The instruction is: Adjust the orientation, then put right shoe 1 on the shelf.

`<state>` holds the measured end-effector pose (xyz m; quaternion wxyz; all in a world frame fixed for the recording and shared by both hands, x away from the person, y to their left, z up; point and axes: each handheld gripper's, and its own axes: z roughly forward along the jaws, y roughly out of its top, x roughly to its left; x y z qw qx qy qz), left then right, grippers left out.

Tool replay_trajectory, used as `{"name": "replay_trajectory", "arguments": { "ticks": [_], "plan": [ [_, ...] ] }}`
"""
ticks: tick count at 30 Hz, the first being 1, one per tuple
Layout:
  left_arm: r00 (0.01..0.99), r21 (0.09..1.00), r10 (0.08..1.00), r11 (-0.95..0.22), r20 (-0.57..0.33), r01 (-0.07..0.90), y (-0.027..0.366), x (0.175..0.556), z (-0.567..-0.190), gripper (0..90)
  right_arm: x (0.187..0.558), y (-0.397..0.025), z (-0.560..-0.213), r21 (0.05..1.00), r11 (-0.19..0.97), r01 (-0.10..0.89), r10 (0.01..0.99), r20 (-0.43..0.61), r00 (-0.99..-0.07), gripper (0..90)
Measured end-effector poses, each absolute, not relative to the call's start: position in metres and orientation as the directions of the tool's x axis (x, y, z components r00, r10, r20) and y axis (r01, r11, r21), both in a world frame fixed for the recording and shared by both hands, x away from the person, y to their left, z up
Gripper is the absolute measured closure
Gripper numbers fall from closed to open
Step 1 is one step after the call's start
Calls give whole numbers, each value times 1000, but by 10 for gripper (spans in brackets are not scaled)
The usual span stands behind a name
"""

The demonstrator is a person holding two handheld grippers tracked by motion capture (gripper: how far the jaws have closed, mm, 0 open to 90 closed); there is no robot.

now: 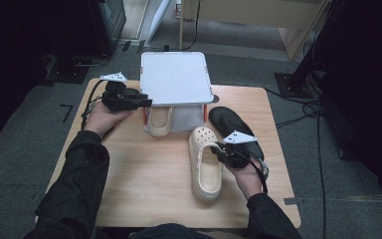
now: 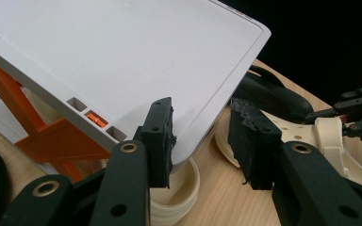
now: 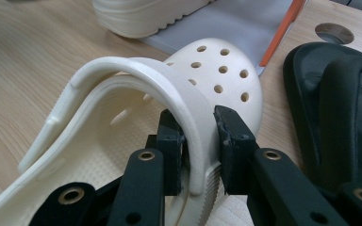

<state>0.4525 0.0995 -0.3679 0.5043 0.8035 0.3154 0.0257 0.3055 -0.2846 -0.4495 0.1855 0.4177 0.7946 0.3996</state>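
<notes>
Right gripper (image 3: pixel 198 150) clamps the heel strap of a cream clog (image 1: pixel 206 164).
Left gripper (image 2: pixel 207 141), jaws apart, beside the white rack (image 1: pixel 176 77); two cream clogs, one black shoe (image 1: pixel 234 127).

A cream foam clog with a perforated toe (image 1: pixel 206 162) lies sole-down on the wooden worktop (image 1: pixel 144 184), toe pointing away, its heel strap (image 3: pixel 169 89) raised. A second cream clog (image 1: pixel 159 121) sits under the white two-tier shoe rack (image 1: pixel 176 77). A black clog (image 1: pixel 234 127) lies just beside.
</notes>
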Motion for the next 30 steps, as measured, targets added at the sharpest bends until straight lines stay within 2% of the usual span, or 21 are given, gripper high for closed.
{"name": "replay_trajectory", "arguments": {
  "ticks": [10,30],
  "plan": [
    [799,827,537,-296,-270,479,99,451,-368,606,310,-290,-442,807,266,527,814,104,-571,754],
    [791,817,544,-296,-281,494,98,450,-366,611,336,-269,-427,826,272,494,806,86,-586,753]
  ]
}}
